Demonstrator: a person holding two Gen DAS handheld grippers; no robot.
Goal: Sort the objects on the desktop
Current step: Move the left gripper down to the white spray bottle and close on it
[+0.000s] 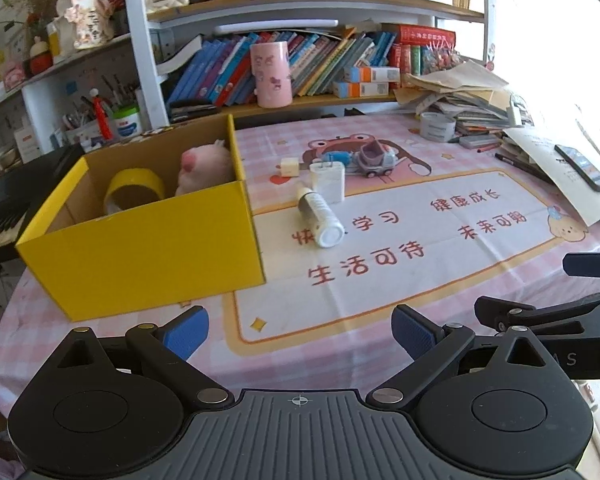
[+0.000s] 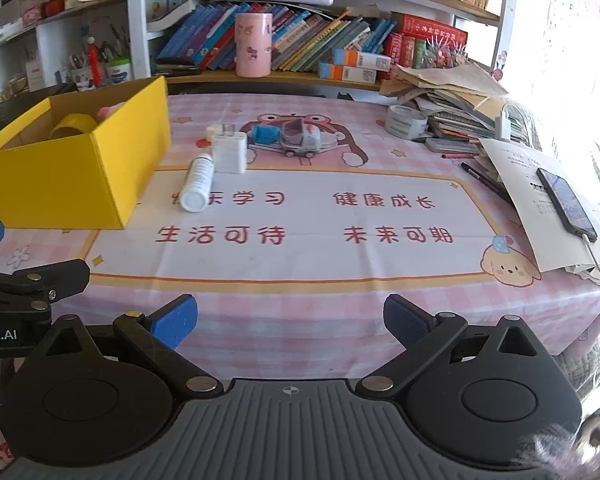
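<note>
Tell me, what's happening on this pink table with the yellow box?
Someone is tidying the desk with two hand-held grippers. Both the left gripper and the right gripper hang open above the near edge of the table, holding nothing. The yellow box already has a roll of yellow tape and a pink plush toy inside. Still lying out on the tablecloth are a white bottle on its side, a white charger and a small toy car.

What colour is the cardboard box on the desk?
Bright yellow outside, plain brown inside; the box shows best in the left wrist view.
</note>
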